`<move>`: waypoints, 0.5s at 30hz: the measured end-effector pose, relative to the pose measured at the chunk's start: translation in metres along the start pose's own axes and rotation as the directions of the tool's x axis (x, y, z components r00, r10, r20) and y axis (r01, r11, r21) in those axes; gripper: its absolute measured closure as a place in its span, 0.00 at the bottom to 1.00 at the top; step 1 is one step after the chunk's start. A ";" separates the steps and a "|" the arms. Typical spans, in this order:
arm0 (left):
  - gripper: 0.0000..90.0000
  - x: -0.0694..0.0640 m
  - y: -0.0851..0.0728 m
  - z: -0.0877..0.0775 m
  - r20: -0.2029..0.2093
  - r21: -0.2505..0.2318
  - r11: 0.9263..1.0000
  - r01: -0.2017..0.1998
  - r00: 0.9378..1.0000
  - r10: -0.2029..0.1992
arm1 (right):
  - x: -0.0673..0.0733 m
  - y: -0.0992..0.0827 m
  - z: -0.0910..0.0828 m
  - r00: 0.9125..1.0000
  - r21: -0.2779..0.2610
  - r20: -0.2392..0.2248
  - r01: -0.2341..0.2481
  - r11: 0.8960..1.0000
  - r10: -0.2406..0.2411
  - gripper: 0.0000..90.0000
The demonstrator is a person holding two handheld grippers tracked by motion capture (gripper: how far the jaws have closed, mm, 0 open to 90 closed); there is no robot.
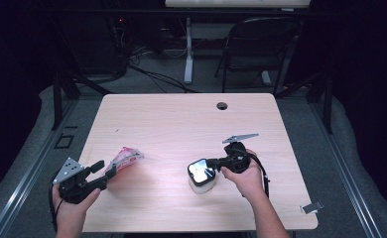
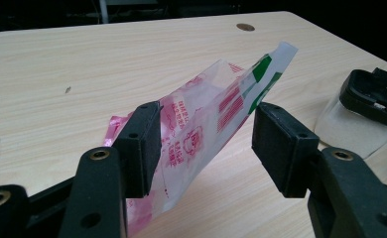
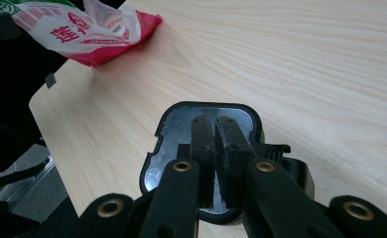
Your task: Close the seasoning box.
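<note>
- Count: one snack packet (image 1: 125, 158), one translucent container (image 1: 201, 185) with a black lid (image 1: 200, 171), two grippers.
- My left gripper (image 1: 106, 171) has its jaws spread around the packet; one pad touches the film, the other stands clear of it. The packet is tilted up off the table (image 1: 181, 124) at its near-left part.
- My right gripper (image 1: 213, 162) has its jaws pressed nearly together just above the lid, nothing between them.
- Print: red Chinese characters and a green-and-white patch; not readable in full.
- Room: the container sits centre-right, well apart from the packet; the far half has one cable hole (image 1: 222, 105).
</note>
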State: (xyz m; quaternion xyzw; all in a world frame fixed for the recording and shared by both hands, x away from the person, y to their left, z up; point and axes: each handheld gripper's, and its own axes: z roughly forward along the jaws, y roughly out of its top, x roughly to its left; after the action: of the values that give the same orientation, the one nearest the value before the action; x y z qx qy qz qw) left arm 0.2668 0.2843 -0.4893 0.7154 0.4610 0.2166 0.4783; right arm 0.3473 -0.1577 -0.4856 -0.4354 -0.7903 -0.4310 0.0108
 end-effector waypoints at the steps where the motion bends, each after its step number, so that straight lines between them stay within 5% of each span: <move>1: 0.50 0.000 0.000 0.000 0.000 0.001 1.000 -0.001 1.000 0.001 | 0.000 0.000 0.000 1.000 -0.002 0.000 -0.001 1.000 0.001 0.96; 15: 0.50 0.003 -0.001 -0.001 -0.017 0.005 1.000 -0.006 1.000 0.006 | -0.008 -0.002 -0.016 0.999 -0.025 0.036 -0.007 1.000 0.008 0.88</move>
State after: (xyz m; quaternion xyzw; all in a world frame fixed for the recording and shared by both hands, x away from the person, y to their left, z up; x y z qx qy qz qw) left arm 0.2671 0.2870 -0.4906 0.7161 0.4633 0.2232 0.4719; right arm 0.3448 -0.1747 -0.4801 -0.4462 -0.7831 -0.4331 -0.0071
